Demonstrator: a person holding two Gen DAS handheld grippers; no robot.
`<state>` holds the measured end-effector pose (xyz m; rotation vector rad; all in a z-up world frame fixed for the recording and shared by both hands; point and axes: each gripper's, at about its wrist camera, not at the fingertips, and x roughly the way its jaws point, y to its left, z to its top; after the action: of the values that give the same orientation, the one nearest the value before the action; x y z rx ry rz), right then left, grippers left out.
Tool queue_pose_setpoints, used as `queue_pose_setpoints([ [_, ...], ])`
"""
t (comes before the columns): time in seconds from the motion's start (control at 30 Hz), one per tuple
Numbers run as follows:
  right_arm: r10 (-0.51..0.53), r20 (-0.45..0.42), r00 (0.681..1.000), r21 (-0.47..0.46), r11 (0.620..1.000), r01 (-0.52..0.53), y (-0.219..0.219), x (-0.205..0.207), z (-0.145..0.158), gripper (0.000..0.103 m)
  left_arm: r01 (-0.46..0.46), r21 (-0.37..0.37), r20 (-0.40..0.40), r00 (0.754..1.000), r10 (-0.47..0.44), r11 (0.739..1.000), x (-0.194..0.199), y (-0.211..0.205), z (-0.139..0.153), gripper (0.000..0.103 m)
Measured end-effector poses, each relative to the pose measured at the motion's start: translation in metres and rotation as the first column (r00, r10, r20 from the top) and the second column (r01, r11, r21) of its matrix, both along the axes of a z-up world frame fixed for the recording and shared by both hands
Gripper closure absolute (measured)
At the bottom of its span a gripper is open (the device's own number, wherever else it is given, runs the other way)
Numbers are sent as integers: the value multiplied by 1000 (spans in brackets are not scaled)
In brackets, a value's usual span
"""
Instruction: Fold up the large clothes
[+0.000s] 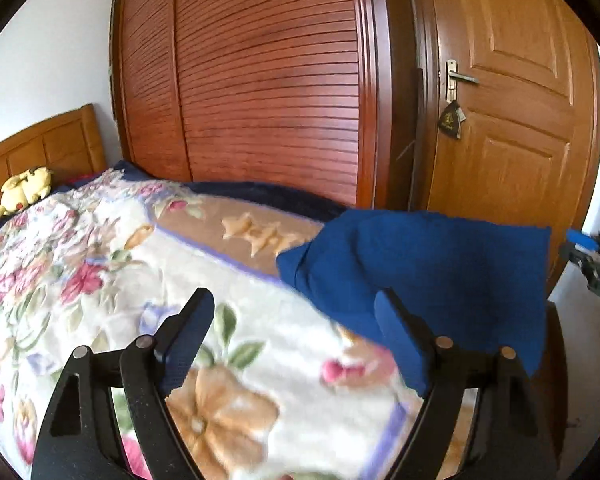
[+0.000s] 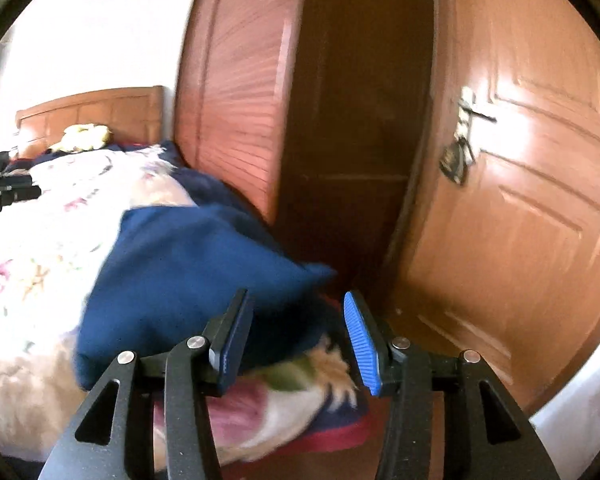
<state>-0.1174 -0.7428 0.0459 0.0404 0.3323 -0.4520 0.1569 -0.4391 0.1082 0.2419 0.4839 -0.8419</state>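
Note:
A dark blue garment (image 1: 432, 272) lies folded into a flat block on the floral blanket (image 1: 112, 280) at the bed's near right corner. In the right wrist view the garment (image 2: 188, 276) sits left of centre. My left gripper (image 1: 296, 320) is open and empty, its right finger in front of the garment's left edge. My right gripper (image 2: 296, 332) is open and empty, held just in front of the garment's right corner. The right gripper also shows at the far right of the left wrist view (image 1: 596, 260).
A slatted wooden wardrobe (image 1: 260, 80) stands behind the bed, and a closed wooden door (image 1: 516, 112) is to its right. A yellow plush toy (image 1: 24, 190) lies by the headboard (image 1: 40, 148). The bed's foot end (image 2: 332, 436) is below the right gripper.

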Motion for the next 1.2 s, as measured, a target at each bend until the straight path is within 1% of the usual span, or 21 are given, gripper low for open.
queue_pose_setpoints([
  [0.07, 30, 15, 999, -21, 999, -30, 15, -7, 10, 54, -12, 8, -16, 1000, 13, 1000, -10, 17, 0, 20],
  [0.13, 75, 28, 997, -22, 997, -74, 31, -7, 17, 54, -31, 11, -9, 999, 31, 999, -21, 36, 0, 19],
  [0.17, 96, 34, 995, -19, 995, -95, 40, -8, 22, 54, -47, 8, 3, 999, 47, 999, -30, 52, -1, 15],
  [0.23, 151, 44, 988, -12, 989, -151, 70, -20, 22, 53, -69, 4, 15, 997, 69, 998, -38, 70, -3, 12],
  [0.27, 178, 47, 983, -7, 984, -178, 82, -20, 25, 53, -85, 3, 18, 996, 85, 996, -46, 86, -6, 11],
  [0.3, 202, 48, 978, -1, 979, -202, 77, -15, 26, 52, -99, 2, 18, 995, 99, 995, -51, 100, -9, 11],
  [0.33, 236, 54, 970, 3, 972, -236, 93, -19, 28, 49, -110, 1, 19, 994, 110, 994, -53, 106, -11, 11],
  [0.4, 289, 67, 955, 11, 957, -290, 109, -22, 29, 45, -149, -3, 23, 989, 149, 989, -63, 135, -17, 11],
  [0.43, 322, 77, 944, 20, 946, -324, 121, -17, 21, 42, -175, -3, 36, 984, 175, 985, -68, 147, -19, 11],
  [0.53, 404, 101, 909, 51, 910, -410, 154, -24, 16, 32, -265, 3, 82, 961, 264, 964, -80, 183, -30, 11],
  [0.63, 464, 97, 880, 69, 879, -472, 181, -20, 14, 27, -310, -2, 63, 949, 310, 951, -89, 219, -41, 11],
  [0.77, 516, 106, 850, 76, 848, -524, 212, -22, 14, 27, -384, 23, 84, 921, 381, 923, -102, 253, -56, 11],
  [0.8, 529, 108, 842, 78, 840, -538, 216, -17, 15, 27, -400, 35, 87, 914, 396, 916, -106, 261, -60, 11],
  [0.83, 544, 111, 831, 80, 829, -554, 220, -4, 13, 27, -416, 41, 88, 907, 412, 908, -110, 268, -64, 11],
  [0.9, 566, 120, 816, 85, 813, -576, 232, 4, 12, 27, -447, 34, 91, 892, 443, 894, -118, 286, -70, 11],
  [0.93, 580, 123, 805, 90, 801, -592, 235, 13, 11, 27, -458, 30, 82, 887, 454, 888, -122, 294, -72, 11],
  [1.0, 600, 123, 790, 90, 787, -611, 244, 14, 9, 27, -486, 20, 62, 873, 485, 873, -128, 311, -76, 11],
  [1.1, 627, 125, 769, 79, 766, -638, 260, 20, 6, 27, -541, -7, 32, 840, 541, 841, -134, 337, -78, 11],
  [1.13, 633, 129, 764, 77, 761, -644, 264, 22, 4, 27, -569, -15, 34, 821, 569, 822, -137, 346, -78, 11],
  [1.17, 639, 135, 758, 77, 755, -651, 263, 32, 0, 27, -584, -21, 34, 811, 584, 812, -140, 353, -78, 11],
  [1.2, 644, 141, 752, 78, 750, -657, 265, 32, -2, 27, -598, -27, 33, 800, 599, 801, -141, 358, -78, 11],
])
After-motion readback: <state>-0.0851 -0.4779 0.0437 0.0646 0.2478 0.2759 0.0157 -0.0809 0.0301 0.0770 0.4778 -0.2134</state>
